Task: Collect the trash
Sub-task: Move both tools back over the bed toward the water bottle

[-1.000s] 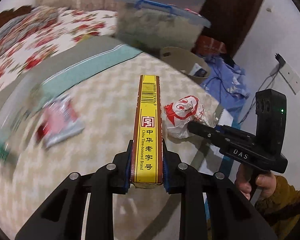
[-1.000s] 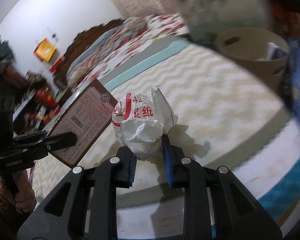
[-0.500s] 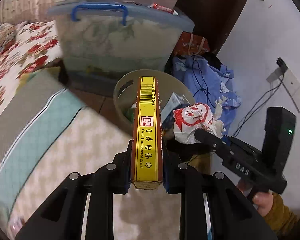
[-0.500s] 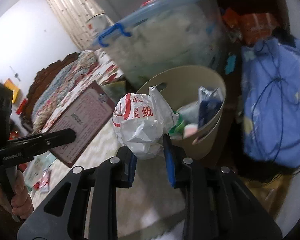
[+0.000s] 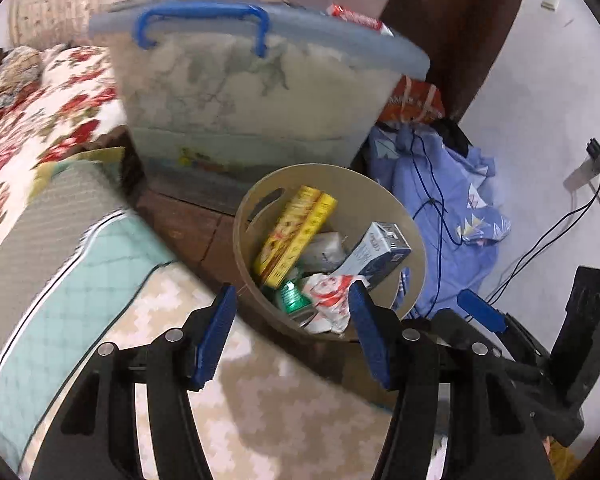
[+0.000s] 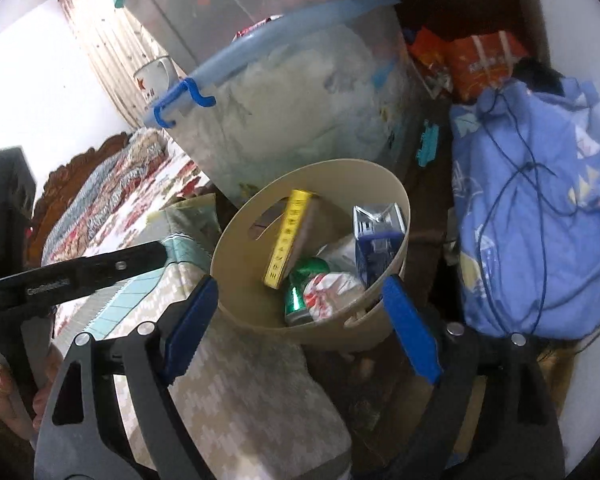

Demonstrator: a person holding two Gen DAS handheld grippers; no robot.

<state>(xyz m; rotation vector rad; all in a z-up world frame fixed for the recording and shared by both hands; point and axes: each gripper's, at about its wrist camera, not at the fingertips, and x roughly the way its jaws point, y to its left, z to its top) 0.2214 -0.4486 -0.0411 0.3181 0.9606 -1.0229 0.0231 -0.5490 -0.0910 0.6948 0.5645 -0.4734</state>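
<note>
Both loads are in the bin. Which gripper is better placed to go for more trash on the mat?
Left, marginally. Both the left gripper and right gripper are opening with nothing between them over the bin, but the left sits on the mat side.

Left gripper [image 5: 292, 312] opening, empty, above bin [image 5: 244, 236]; yellow box [image 5: 296, 236], crumpled wrapper [image 5: 332, 300] inside

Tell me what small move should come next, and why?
Probably draw both hand-held grippers back from the bin. The yellow box and the crumpled wrapper already lie inside it, and the jaws of the left and right hand-held grippers are opening with nothing between them.
</note>
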